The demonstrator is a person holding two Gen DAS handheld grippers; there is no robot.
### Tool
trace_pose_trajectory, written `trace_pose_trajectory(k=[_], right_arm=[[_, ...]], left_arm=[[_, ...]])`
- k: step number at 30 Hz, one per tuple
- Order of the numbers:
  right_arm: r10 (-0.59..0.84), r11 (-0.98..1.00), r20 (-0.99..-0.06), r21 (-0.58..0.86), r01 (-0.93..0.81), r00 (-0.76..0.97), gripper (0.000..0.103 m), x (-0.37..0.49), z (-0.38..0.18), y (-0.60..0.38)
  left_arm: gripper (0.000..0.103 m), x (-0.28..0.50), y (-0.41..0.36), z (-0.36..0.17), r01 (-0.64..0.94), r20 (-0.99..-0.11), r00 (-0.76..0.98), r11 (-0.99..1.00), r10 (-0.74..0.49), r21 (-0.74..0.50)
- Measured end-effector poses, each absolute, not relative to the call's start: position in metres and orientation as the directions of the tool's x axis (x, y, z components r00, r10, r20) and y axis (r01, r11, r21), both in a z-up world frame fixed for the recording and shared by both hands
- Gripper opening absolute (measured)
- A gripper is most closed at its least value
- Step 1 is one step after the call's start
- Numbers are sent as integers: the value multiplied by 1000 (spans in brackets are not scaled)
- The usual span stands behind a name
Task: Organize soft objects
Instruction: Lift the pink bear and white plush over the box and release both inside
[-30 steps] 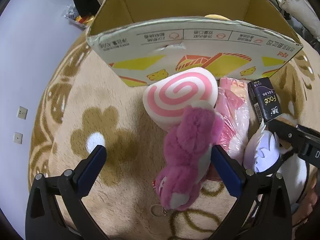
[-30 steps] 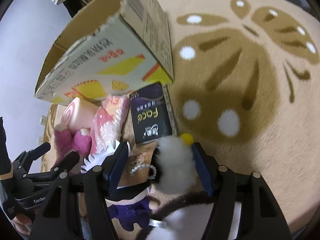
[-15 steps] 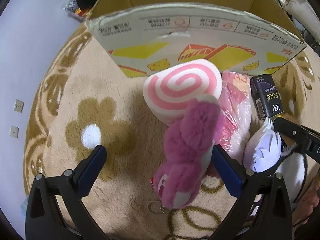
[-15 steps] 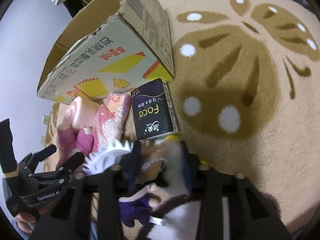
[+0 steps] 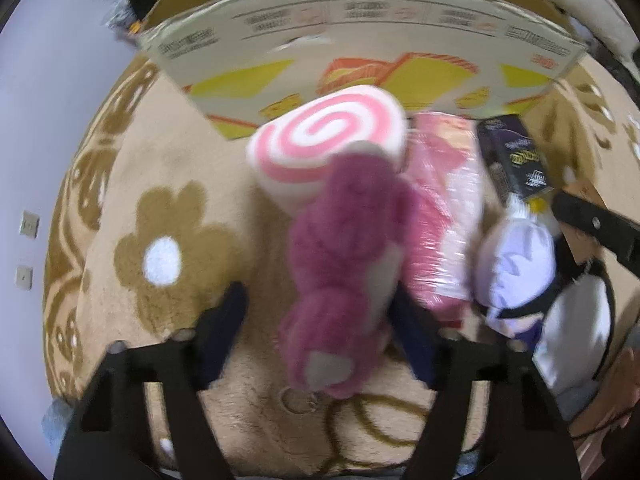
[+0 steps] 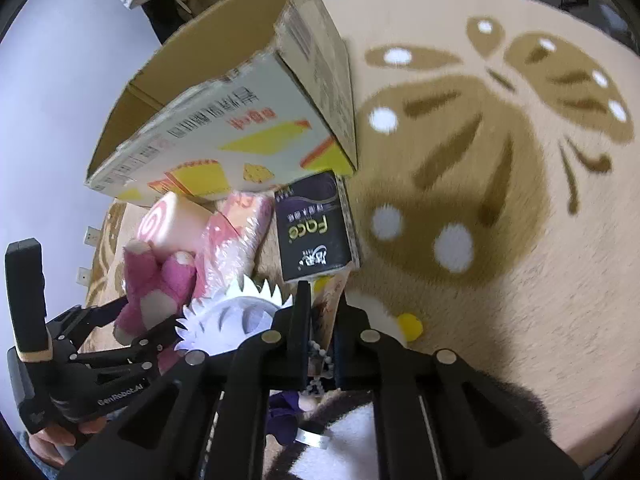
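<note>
**Both tongs closing on toys**

Left wrist: my left tongs (image 5: 318, 320) are closing around the pink plush (image 5: 344, 272) on the rug; off-centre, it may slip.

Right wrist: right tongs (image 6: 320, 312) are closing, pinching the doll (image 6: 236, 320); thin hold could tear free.

Beige plush rug (image 6: 500, 280) with brown floral pattern carries a printed cardboard box (image 6: 224, 132), swirl cushion (image 5: 328, 140), pink plush bear (image 5: 344, 264), wrapped pink package (image 5: 444, 208) and dark tissue pack (image 6: 314, 228).

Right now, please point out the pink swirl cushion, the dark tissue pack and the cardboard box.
pink swirl cushion (image 5: 326, 136), left wrist view, swirl face.
dark tissue pack (image 6: 314, 228), right wrist view, printed top.
cardboard box (image 6: 224, 136), right wrist view, printed side.
</note>
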State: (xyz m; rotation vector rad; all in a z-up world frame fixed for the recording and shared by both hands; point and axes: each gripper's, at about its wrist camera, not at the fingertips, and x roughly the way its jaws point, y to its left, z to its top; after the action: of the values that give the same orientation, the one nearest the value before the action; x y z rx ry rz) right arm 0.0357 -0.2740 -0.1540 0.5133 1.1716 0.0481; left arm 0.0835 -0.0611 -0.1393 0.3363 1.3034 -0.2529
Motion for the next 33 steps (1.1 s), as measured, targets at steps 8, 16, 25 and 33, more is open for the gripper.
trace_pose_trajectory(k=[8,16,25,33], right_arm=[[268,895,-803,412,172,532,3,26,-123,-271],[271,902,-756,415,116,596,3,19,-103,-269],[256,913,-609,407,19,751,3,6,-53,-266],[268,915,-536,402,-38,800,3,18,-17,-267]], left_arm=[[42,64,-63,-122,379,-951,307,914,27,148],[42,55,-44,-80,312,-903,429,935,20,169],[42,48,-32,-32,248,-813,581,941,46,231],[42,59,-29,1,226,-722,691,941,29,254]])
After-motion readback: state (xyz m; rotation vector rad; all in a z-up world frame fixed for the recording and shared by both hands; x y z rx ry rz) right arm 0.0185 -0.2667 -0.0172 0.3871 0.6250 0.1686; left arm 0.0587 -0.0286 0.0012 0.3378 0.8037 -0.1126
